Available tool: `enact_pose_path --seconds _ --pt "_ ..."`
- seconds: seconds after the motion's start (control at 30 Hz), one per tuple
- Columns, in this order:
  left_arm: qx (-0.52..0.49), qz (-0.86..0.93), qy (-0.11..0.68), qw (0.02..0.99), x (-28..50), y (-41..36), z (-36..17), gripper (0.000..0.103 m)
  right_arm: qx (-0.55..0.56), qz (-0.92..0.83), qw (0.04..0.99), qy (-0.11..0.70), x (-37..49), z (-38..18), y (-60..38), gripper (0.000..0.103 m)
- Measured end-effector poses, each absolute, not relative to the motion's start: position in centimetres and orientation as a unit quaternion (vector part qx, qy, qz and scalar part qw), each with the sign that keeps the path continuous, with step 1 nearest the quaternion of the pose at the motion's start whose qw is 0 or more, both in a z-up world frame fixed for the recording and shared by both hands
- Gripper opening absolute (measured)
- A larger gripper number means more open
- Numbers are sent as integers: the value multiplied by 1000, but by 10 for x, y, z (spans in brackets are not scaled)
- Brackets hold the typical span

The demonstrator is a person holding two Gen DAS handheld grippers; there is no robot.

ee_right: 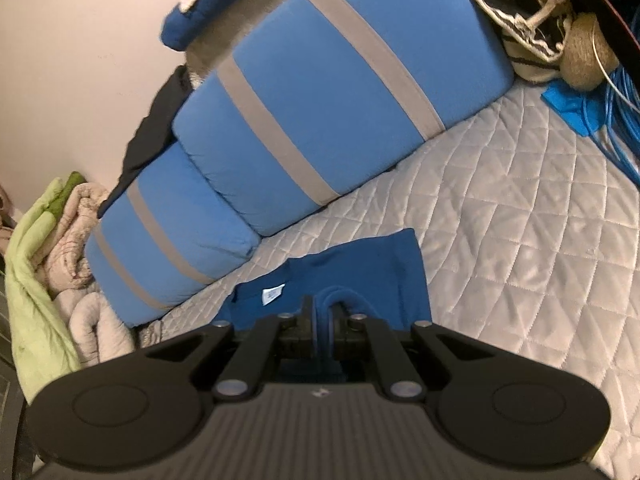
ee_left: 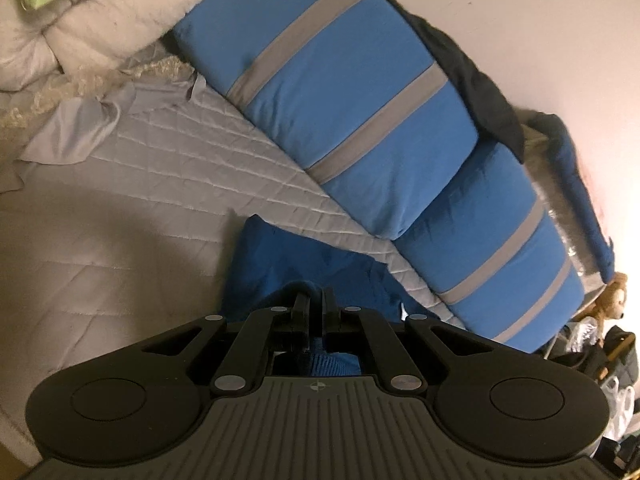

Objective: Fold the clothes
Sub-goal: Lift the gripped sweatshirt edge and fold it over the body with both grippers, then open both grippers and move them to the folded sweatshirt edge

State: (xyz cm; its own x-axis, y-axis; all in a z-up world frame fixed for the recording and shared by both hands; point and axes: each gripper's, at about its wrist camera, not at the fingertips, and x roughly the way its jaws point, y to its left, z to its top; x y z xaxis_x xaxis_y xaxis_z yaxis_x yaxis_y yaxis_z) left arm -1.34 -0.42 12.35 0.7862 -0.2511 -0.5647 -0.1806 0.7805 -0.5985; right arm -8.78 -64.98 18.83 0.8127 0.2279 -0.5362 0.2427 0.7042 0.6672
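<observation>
Tongs (ee_left: 316, 300) (ee_right: 323, 312) hide the pinched blue garment's (ee_right: 360, 272) near edge.

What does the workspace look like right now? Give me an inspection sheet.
Surface: grey quilted bed cover, part bare.
Job's things: dark blue garment, white label showing, lying on the cover.
Clutter: two blue pillows with grey stripes, beige blanket pile, green cloth.
Grippers: left gripper and right gripper both shut on the garment.
Cables: blue cable bundle at bed edge.
Surroundings: plain wall, woven bag.
</observation>
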Motion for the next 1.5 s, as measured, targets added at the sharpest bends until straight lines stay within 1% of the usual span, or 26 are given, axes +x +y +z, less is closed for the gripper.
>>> enact_pose_path --seconds 0.23,0.43,0.53,0.57,0.6,0.63,0.67,0.73,0.77,0.87,1.03,1.2,1.27,1.5 --pt "-334 -11 348 876 18 1 108 5 411 -9 853 322 -58 161 -654 5" --pt "-359 -23 365 859 44 4 81 7 429 -24 835 343 -37 134 -660 6" --pt "-388 -32 368 844 52 9 65 7 447 -30 817 362 -27 114 -666 12" --pt "-401 -37 370 837 55 11 60 11 451 -34 813 367 -25 108 -668 40" --pt "-412 -40 369 832 54 14 56 16 455 -38 808 372 -23 102 -670 51" --pt "-420 -42 363 831 51 16 55 31 457 -40 807 371 -24 97 -672 78" --pt "-428 -44 356 830 47 19 54 43 459 -38 809 366 -27 94 -674 92" --pt "-416 -47 351 838 38 20 56 52 464 -15 812 354 -35 93 -675 92" --pt "-409 -49 349 842 34 21 58 54 467 0 812 350 -38 93 -675 92" --pt "-369 -57 353 858 23 17 66 56 459 36 820 341 -47 97 -674 92" --pt "-304 -79 364 877 11 5 77 57 440 76 822 353 -52 104 -663 92" --pt "-324 -97 394 855 18 4 70 57 432 86 814 378 -48 98 -650 92" --pt "-336 -105 406 844 22 4 65 57 424 81 815 387 -43 93 -644 89" --pt "-336 -106 449 821 40 -6 54 57 444 57 792 416 -30 71 -639 88"
